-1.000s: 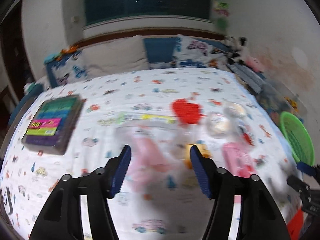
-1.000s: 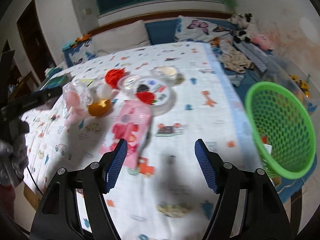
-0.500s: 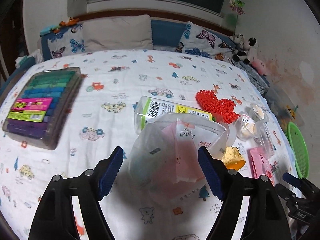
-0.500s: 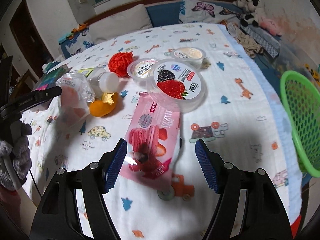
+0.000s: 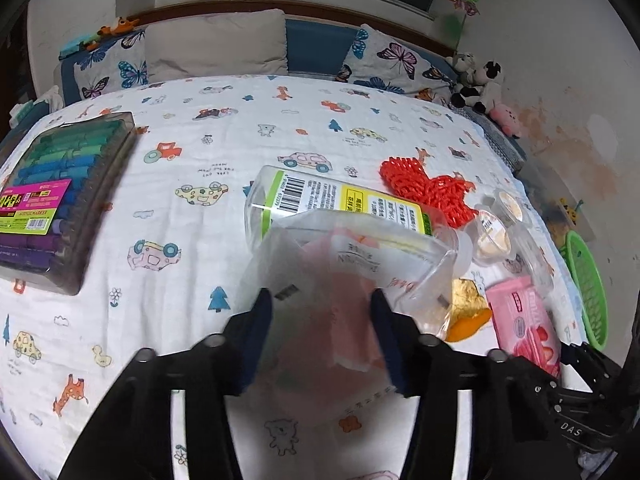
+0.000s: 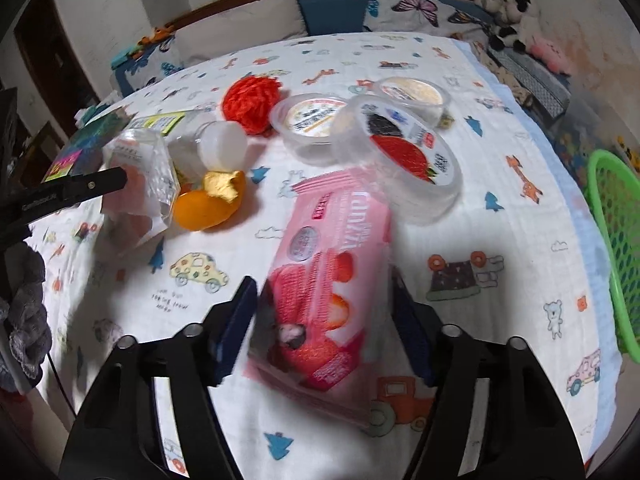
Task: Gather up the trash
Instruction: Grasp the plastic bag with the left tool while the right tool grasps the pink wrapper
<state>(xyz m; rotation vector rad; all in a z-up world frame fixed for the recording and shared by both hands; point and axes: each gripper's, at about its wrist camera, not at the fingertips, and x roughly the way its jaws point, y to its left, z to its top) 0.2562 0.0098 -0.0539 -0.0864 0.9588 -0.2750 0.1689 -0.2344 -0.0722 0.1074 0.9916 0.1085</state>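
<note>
While my left claw (image 5: 320,320) is spread wide, its two fingers stand on either side of a clear plastic bag (image 5: 344,280) with pink paper inside, and I cannot tell if they touch it. Behind the bag lies a clear bottle (image 5: 340,204) on its side, and next to it a red net (image 5: 428,188) and an orange peel (image 5: 468,312). My right claw (image 6: 324,316) is also apart, with a pink snack wrapper (image 6: 324,280) lying flat on the bed sheet (image 6: 500,240) between the fingers. Just beyond the wrapper are three round plastic cups (image 6: 404,160) with printed lids, touching each other; what is in them I cannot see. At my right, past the bed edge, a green basket (image 6: 616,240) stands, its inside hidden from me. Far left, a box of markers (image 5: 60,200) rests.
</note>
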